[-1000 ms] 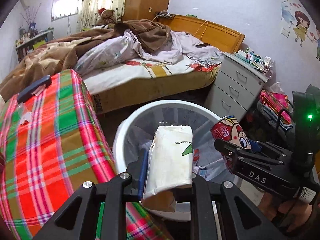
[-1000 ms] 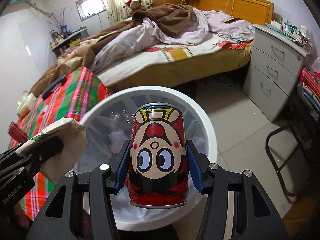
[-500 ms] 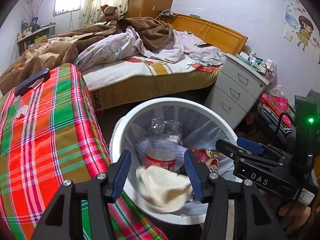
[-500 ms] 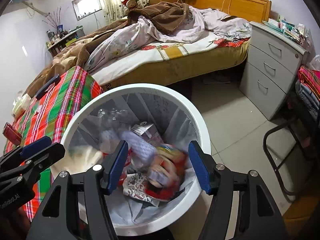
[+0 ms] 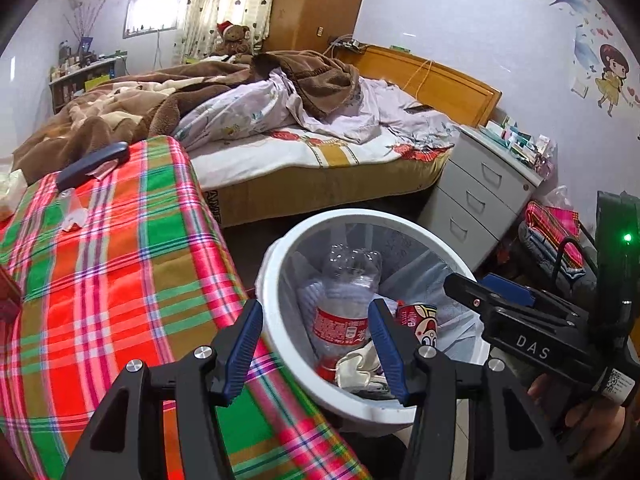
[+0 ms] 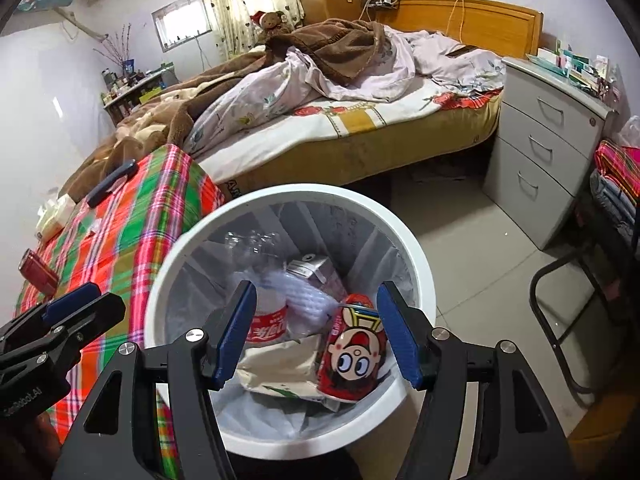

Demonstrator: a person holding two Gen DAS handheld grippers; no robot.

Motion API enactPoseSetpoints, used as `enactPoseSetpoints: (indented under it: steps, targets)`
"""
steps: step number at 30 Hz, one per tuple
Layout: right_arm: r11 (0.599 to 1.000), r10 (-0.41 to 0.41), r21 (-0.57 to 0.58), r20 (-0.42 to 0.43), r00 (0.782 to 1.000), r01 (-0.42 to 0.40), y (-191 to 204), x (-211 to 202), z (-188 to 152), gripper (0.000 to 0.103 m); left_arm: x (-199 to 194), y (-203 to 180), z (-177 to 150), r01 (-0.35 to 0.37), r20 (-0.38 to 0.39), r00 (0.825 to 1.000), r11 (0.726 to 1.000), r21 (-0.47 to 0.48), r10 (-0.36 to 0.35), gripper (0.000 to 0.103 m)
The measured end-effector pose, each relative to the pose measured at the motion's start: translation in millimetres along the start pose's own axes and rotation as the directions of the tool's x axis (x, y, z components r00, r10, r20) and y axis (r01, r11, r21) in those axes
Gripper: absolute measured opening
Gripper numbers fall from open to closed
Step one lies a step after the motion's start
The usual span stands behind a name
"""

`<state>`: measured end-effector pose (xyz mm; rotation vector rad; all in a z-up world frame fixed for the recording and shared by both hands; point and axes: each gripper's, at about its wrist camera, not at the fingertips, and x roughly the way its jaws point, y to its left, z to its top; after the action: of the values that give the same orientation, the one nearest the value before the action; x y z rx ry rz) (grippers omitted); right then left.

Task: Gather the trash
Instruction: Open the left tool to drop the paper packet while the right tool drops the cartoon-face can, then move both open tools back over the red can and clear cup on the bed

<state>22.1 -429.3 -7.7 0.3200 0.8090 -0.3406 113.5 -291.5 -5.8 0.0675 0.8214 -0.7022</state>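
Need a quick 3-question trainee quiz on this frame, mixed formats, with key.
1. True or false: the red cartoon can lies inside the white bin.
2. Multiple choice: the left tongs are A) shut on a paper pack, B) open and holding nothing, C) shut on a bottle.
3. Fill in: the clear plastic bottle in the bin has a ____ label.

Key:
1. True. The can rests on the crumpled white pack, below the open right tongs.
2. B.
3. Red.
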Motion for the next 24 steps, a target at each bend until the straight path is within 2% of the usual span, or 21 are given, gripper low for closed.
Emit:
enactPoseSetpoints:
  steps: [12, 16, 19, 24]
  targets:
    - [0.998, 0.044, -0.049, 0.035, 0.998, -0.042, 34, -10, -1, 0.064, -45, 40, -9, -0.057, 0.068, 0.996, 0.996, -0.062, 0.061, 0.055]
    - [0.996, 0.068, -0.067, 0.045, 0.997, -0.065, 49, -12, 0, 0.064, -60, 57, -12, -0.114, 0.092, 0.988, 0.99, -0.077, 0.121, 0.055]
    - [0.993, 0.086, -0.083, 0.053, 0.995, -0.081, 60, -13, 1, 0.064, -71, 72, -13, -0.111, 0.099, 0.988, 0.988, -0.109, 0.122, 0.055]
    - [0.986, 0.125, -0.117, 0.068, 0.99, -0.117, 81, -15, 0, 0.064, -87, 99, -16, -0.15, 0.118, 0.979, 0.977, -0.152, 0.168, 0.055]
